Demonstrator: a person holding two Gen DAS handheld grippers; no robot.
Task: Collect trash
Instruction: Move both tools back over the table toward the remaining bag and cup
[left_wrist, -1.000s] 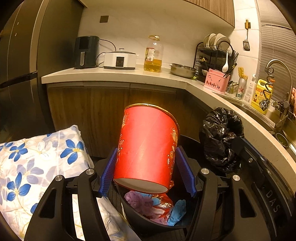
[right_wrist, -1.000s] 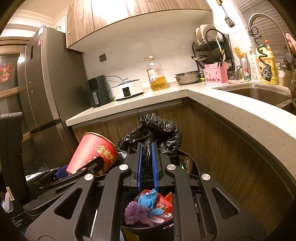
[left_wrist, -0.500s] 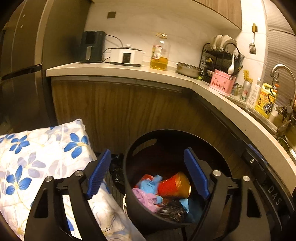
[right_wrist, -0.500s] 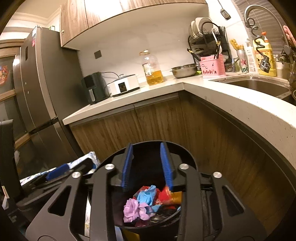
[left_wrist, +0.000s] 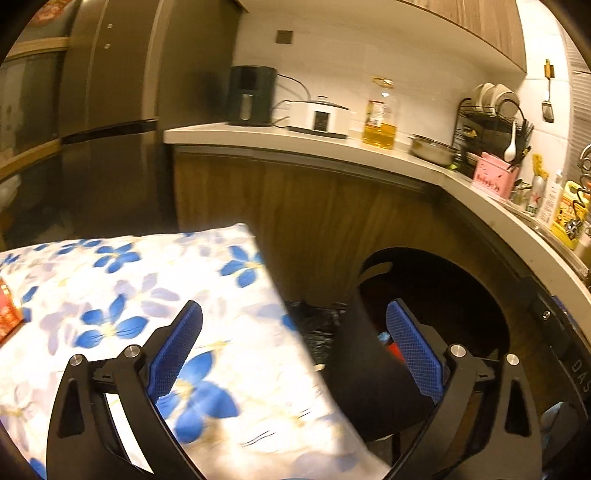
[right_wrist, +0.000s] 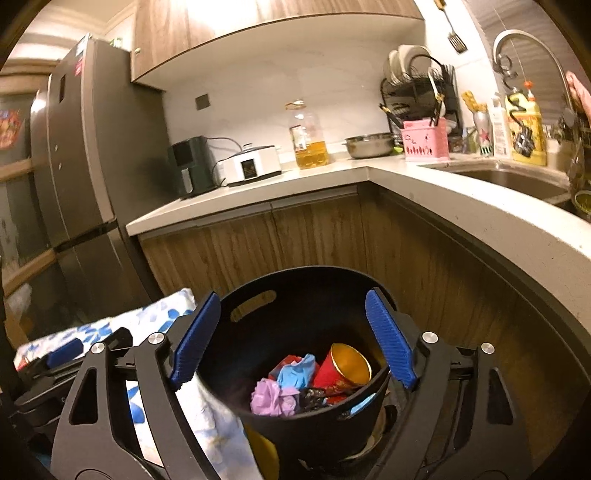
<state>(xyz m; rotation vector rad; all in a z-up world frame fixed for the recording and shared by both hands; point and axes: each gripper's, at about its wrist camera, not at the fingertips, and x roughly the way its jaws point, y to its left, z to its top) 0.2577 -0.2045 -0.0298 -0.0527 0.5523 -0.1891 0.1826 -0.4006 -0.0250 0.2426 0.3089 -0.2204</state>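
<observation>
A black round trash bin (right_wrist: 295, 295) stands on the floor by the wooden cabinets. Inside lie a red paper cup (right_wrist: 341, 371) on its side, a blue crumpled piece (right_wrist: 295, 373), a purple crumpled piece (right_wrist: 271, 397) and dark wrappers. My right gripper (right_wrist: 293, 339) is open and empty above the bin's mouth. My left gripper (left_wrist: 295, 354) is open and empty, its left finger over a flowered cloth and its right finger over the bin (left_wrist: 436, 295). The left gripper also shows in the right wrist view (right_wrist: 64, 350).
A white cloth with blue flowers (left_wrist: 147, 295) covers a surface left of the bin. A red item (left_wrist: 7, 317) lies at its left edge. A black bag (left_wrist: 317, 321) sits between cloth and bin. The counter (right_wrist: 480, 221) curves around at the right. A fridge (right_wrist: 85, 177) stands at the left.
My left gripper dropped the red cup into the bin and swung left over the cloth. My right gripper let go of the black bag and opened wide.
</observation>
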